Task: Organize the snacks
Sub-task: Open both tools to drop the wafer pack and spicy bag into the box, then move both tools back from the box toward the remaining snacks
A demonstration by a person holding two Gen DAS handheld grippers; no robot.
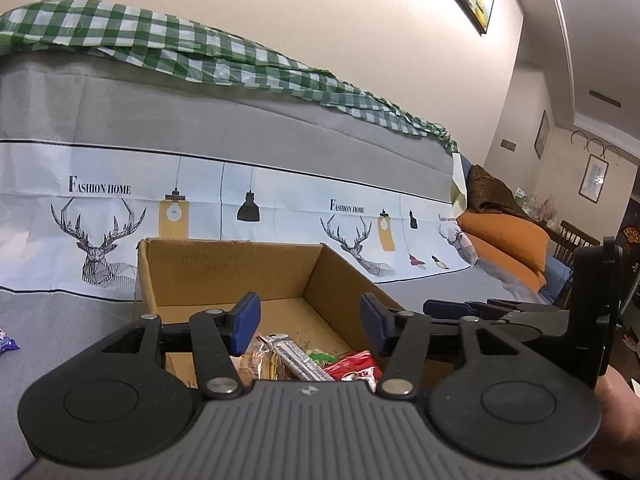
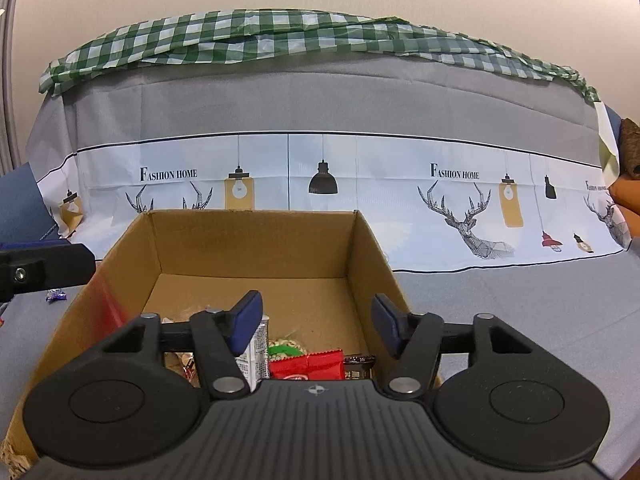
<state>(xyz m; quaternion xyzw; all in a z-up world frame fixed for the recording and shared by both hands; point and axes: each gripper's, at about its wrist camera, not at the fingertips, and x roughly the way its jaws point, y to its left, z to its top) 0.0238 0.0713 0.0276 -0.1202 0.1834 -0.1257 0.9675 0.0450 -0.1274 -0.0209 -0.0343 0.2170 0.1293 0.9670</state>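
Observation:
An open cardboard box (image 1: 224,268) (image 2: 256,240) stands on the grey cloth. Several snack packets lie in its near end: a red packet (image 1: 354,368) (image 2: 308,366), a silver packet (image 1: 294,354) (image 2: 256,356), a green-and-white one (image 2: 286,348) and a dark bar (image 2: 358,366). My left gripper (image 1: 310,326) is open and empty, above the box's near right part. My right gripper (image 2: 316,326) is open and empty, over the box's near end. The right gripper also shows in the left wrist view (image 1: 520,316), to the right of the box.
A purple wrapped snack (image 1: 6,344) (image 2: 56,295) lies on the cloth left of the box. The left gripper's body (image 2: 44,266) shows at the left edge. A cloth-draped sofa back (image 2: 320,120) rises behind the box. Orange cushions (image 1: 508,240) lie far right.

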